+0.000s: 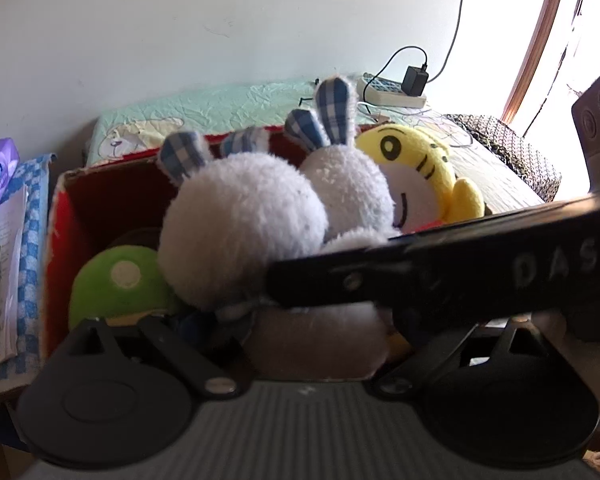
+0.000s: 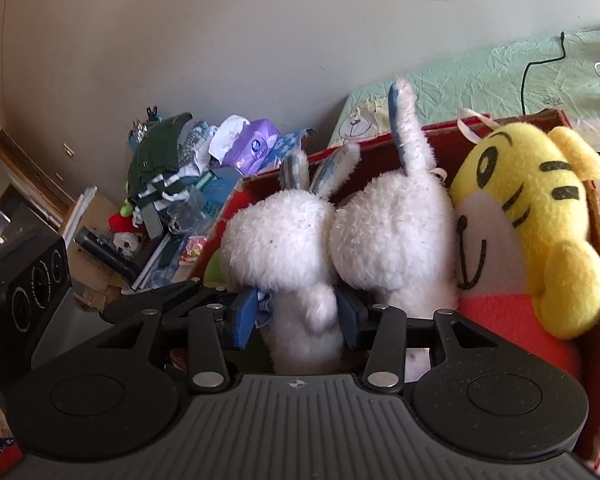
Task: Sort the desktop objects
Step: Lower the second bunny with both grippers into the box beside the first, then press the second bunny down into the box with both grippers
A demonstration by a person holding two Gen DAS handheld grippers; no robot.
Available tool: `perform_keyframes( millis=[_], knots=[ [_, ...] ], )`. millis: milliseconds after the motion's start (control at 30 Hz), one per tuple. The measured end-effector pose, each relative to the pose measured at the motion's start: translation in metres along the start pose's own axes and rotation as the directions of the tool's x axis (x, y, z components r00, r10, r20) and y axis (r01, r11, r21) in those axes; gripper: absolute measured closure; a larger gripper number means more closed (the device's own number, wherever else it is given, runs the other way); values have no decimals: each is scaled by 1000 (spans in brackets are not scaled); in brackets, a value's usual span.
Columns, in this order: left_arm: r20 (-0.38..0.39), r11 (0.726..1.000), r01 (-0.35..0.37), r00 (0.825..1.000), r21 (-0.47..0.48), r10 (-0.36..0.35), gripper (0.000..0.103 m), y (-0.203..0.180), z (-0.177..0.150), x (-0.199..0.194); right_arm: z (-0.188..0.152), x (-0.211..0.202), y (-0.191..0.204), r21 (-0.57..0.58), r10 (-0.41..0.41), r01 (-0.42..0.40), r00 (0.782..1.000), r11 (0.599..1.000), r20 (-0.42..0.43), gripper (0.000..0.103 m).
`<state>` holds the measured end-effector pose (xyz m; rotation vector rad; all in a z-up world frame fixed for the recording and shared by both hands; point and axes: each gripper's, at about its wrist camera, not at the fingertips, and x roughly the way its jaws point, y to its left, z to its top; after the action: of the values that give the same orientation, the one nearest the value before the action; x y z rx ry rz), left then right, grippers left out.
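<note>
A red cardboard box (image 1: 56, 216) holds plush toys. Two white bunnies with blue checked ears stand in it: one (image 2: 284, 236) to the left, the other (image 2: 396, 236) beside it. A yellow tiger plush (image 2: 528, 216) leans at the right and a green plush (image 1: 120, 280) lies low at the left. My right gripper (image 2: 298, 320) is shut on the left white bunny, a blue pad (image 2: 244, 320) pressing each side of its body. It crosses the left wrist view as a black bar (image 1: 460, 264). My left gripper (image 1: 316, 332) sits low at the box's near side, linkages spread wide, fingertips hidden behind plush.
A mint quilt (image 1: 204, 108) lies behind the box, with a power strip and charger (image 1: 396, 92) on it. A purple tissue pack (image 2: 256, 146), a clothes pile (image 2: 160, 160) and a black speaker (image 2: 24, 280) crowd the left. A patterned cushion (image 1: 508, 148) sits at the right.
</note>
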<state>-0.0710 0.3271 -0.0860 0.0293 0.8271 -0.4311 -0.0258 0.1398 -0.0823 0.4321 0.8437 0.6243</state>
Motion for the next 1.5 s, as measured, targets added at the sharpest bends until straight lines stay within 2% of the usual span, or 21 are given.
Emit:
perform_keyframes(
  millis=[167, 233, 367, 433, 500, 667, 800, 900, 1200, 1333, 1500],
  knots=[
    [47, 999, 16, 999, -31, -15, 9, 4, 2, -17, 6, -14, -7, 73, 48, -54, 995, 996, 83, 59],
    [65, 999, 9, 998, -40, -6, 9, 4, 3, -19, 10, -14, -8, 86, 49, -59, 993, 995, 111, 67],
    [76, 999, 0, 997, -53, 4, 9, 5, 8, -19, 13, -3, -10, 104, 49, -61, 992, 993, 114, 73],
    [60, 999, -9, 998, -42, 11, 9, 4, 7, -16, 13, 3, -12, 111, 46, -58, 993, 992, 109, 80],
    [56, 1000, -13, 998, -21, 14, 9, 0, 6, -16, 12, 4, -13, 106, 27, -39, 994, 994, 105, 81],
    [63, 1000, -7, 998, -10, 8, 9, 1, 0, -25, 9, -4, -20, 109, 40, -51, 994, 993, 98, 83],
    [132, 1000, -14, 991, -22, 16, 9, 0, -1, -43, 6, -6, -21, 115, 45, -55, 995, 992, 91, 83],
    [170, 998, 25, 985, -53, -15, 9, 2, 0, -47, 6, -4, -18, 103, 42, -51, 996, 993, 84, 83],
    [136, 1000, 3, 991, -12, -2, 4, -8, 7, -14, -3, -7, -26, 130, 32, -41, 997, 991, 74, 82],
    [83, 1000, 29, 996, -11, -28, 4, -6, 7, 9, -4, -12, -31, 149, 26, -39, 996, 988, 88, 81],
    [77, 1000, -1, 997, 28, -1, 4, -13, 6, 9, -4, -12, -32, 160, 28, -42, 996, 986, 87, 81]
  ],
)
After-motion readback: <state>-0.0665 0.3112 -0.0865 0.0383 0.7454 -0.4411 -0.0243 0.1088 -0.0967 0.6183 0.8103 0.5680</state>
